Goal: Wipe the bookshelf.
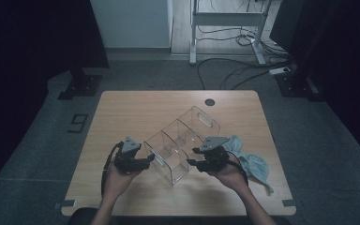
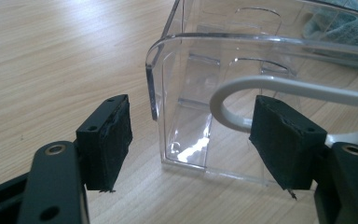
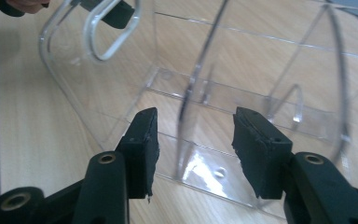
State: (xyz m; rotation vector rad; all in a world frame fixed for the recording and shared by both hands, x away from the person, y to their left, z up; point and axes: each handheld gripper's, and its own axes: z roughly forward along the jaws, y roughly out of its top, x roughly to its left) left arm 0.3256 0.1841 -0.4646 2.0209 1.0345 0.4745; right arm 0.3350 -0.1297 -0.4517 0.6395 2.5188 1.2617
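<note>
The clear plastic organizer sits near the middle of the wooden desk, set at a slant to the desk's edges. It is a see-through box with rounded corners, thin inner walls that split it into several compartments, and an oval handle cutout in each end wall; one cutout shows at the far end in the high view. Its walls catch the light, and the wood grain reads straight through them. In the left gripper view one end wall with its curved rim stands between the black pads, and neither pad presses on it, so the left tool is open at the organizer's near left end. In the right gripper view the edge of one inner wall rises between the pads of the right tool, again with a gap on each side, so this tool is open as well, at the organizer's long near side. A hand holds each tool from below. Just right of the organizer, behind the right tool, a crumpled pale blue-green cloth lies on the desk.
</note>
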